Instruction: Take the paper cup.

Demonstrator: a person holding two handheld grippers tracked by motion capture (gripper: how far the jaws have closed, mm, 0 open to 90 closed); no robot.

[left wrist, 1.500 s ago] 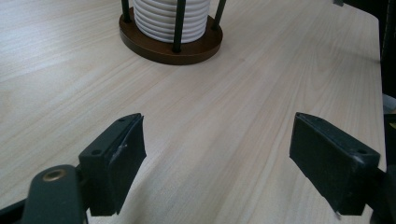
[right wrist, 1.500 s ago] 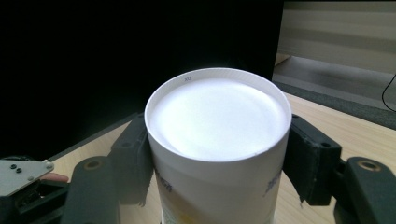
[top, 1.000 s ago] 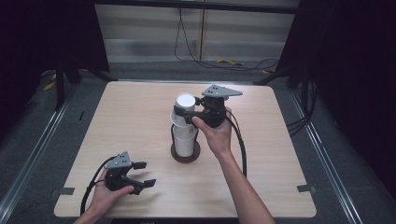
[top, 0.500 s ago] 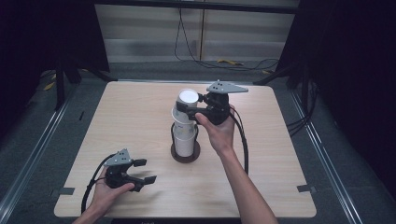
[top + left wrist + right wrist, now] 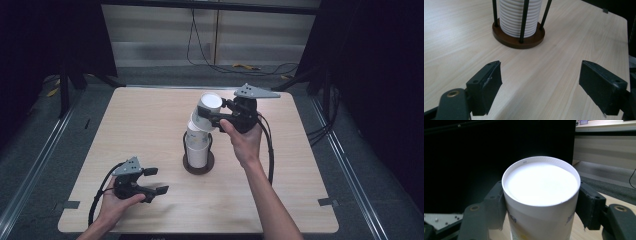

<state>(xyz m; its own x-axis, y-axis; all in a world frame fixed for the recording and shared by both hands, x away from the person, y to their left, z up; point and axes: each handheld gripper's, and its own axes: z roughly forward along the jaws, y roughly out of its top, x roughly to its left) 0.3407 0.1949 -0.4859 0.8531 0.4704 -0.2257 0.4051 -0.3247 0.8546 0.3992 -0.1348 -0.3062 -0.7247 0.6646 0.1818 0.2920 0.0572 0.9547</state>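
Note:
A stack of white ribbed paper cups (image 5: pixel 198 149) stands upside down in a holder of black rods on a round brown base (image 5: pixel 199 167), at mid-table. My right gripper (image 5: pixel 216 114) is shut on the top white cup (image 5: pixel 208 108), holding it tilted just above the stack. In the right gripper view the cup (image 5: pixel 541 195) sits between both pads, its flat bottom facing the camera. My left gripper (image 5: pixel 157 181) rests open at the table's front left, with nothing between its jaws. The left gripper view looks past its own gripper (image 5: pixel 540 87) to the stack (image 5: pixel 520 16) and base (image 5: pixel 519 37) ahead.
The light wooden table (image 5: pixel 140 125) has rounded corners and sits on a grey floor. Dark curtains stand on both sides. Cables (image 5: pixel 250 67) lie on the floor behind the far edge. Tape marks (image 5: pixel 327 202) sit near the front corners.
My right gripper has risen with the top cup, drawing it up off the stack and tilting it. The left gripper has stayed where it was.

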